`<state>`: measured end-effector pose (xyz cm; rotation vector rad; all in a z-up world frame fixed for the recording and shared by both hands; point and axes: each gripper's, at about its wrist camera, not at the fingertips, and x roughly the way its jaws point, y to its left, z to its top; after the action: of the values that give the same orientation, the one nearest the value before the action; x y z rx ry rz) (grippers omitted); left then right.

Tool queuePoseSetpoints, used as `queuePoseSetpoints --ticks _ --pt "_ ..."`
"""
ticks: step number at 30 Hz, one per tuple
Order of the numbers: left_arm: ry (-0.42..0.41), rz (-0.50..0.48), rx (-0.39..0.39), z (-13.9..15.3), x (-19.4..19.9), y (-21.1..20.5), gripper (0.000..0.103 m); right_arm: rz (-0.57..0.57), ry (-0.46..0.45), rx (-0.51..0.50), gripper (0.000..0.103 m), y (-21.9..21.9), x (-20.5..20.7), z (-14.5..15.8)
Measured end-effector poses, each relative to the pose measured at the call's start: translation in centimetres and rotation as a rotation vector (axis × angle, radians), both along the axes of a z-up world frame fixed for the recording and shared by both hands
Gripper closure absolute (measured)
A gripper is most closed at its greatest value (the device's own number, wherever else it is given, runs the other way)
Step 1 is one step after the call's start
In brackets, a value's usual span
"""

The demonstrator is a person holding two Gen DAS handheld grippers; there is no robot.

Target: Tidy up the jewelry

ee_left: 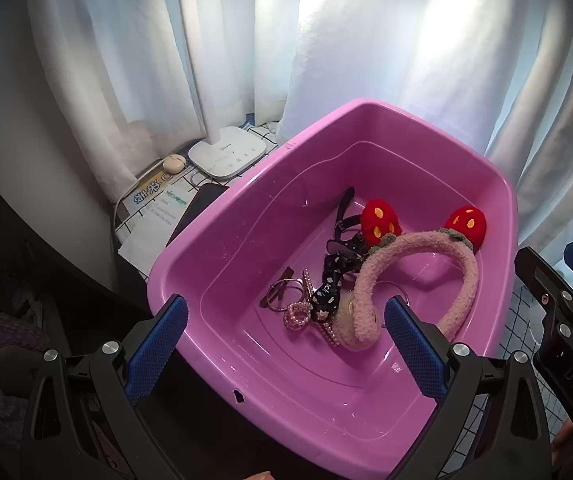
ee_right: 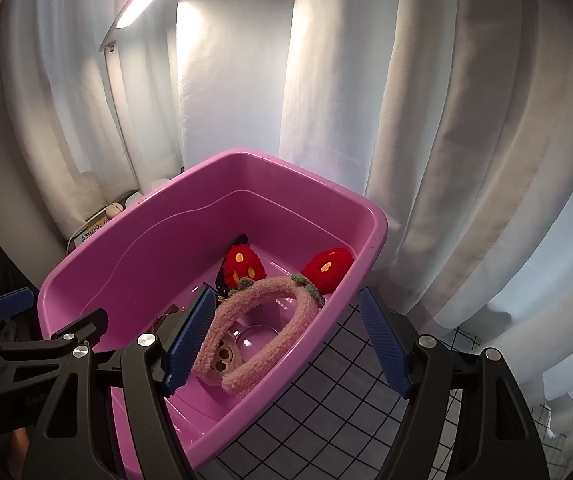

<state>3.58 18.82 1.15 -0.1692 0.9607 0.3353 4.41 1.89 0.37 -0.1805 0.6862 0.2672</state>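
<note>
Across the middle of both frames sits the pink tub, holding a fuzzy pink headband with red strawberry ears, black straps, metal rings and a pearl clip. From the right wrist view we lose most small pieces behind our blue finger pad. Our left gripper and right gripper both stand released, each straddling a tub rim. Open checked tablecloth lies lower right; white curtains close off the back.
</note>
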Motion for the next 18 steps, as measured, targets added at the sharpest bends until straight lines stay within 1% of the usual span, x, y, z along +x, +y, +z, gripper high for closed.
queuePoseSetpoints --ticks 18 --pt "0.001 -0.012 0.027 0.28 -0.18 -0.95 0.006 -0.011 0.002 0.002 0.032 -0.92 -0.87 0.03"
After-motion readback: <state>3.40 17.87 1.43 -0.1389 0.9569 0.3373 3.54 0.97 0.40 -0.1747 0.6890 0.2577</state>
